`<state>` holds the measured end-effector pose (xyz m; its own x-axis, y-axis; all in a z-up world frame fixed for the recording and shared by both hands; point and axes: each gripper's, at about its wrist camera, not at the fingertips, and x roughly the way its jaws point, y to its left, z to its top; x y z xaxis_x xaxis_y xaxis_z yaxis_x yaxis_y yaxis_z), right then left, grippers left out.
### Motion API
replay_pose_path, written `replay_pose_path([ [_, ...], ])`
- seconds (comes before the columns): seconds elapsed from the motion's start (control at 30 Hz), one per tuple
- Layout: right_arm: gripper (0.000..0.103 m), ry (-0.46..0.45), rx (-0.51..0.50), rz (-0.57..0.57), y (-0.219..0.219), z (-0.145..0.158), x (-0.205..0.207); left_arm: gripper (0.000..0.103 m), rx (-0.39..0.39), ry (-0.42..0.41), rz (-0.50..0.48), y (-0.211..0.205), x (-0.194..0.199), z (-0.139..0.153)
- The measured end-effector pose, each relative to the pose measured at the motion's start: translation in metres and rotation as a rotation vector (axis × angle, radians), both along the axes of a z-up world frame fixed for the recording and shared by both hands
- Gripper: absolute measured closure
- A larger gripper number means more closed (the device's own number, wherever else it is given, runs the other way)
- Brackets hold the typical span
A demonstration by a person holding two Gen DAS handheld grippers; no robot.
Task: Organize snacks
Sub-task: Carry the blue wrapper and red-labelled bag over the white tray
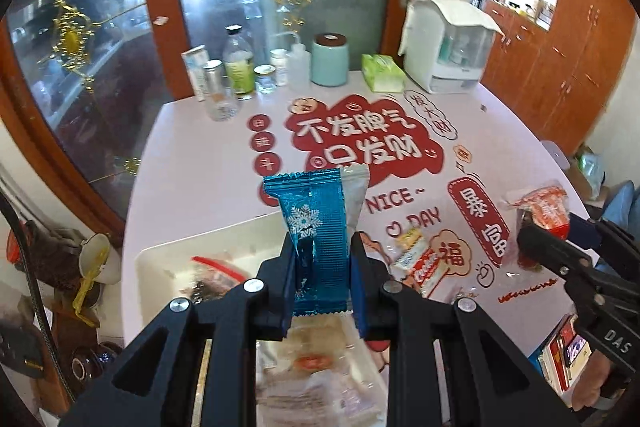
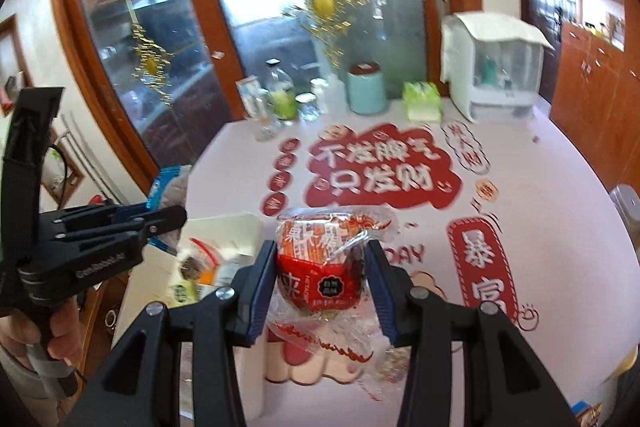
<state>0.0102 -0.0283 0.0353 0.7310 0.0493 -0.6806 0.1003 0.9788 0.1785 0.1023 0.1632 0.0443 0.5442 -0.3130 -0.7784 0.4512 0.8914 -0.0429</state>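
The left tongs clamp a shiny blue foil snack packet with a white snowflake, upright at the picture's centre. At eight o'clock a white rectangular plastic tray holds a few wrapped snacks. At three o'clock the right tongs grip a clear-wrapped red and orange snack. Small loose sweets lie on the pale bench with red printed lettering. At twelve o'clock stands a mint-green round canister with a brown lid.

I'm at a home dining table with a red-printed cloth, glass doors hung with gold ornaments behind it, wooden cabinets at the side, and bottles beside a tissue pack.
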Motion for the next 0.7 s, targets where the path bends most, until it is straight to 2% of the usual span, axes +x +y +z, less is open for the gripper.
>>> replay_pose_path([
  [0.3,0.058,-0.055,0.013,0.093,0.051,0.018,-0.004,0.082,0.001,-0.005,0.075,0.056,-0.009,-0.002],
  [0.7,0.058,0.047,0.021,0.259,0.122,-0.007,0.007,0.082,0.010,0.037,0.152,0.104,-0.012,-0.028],
])
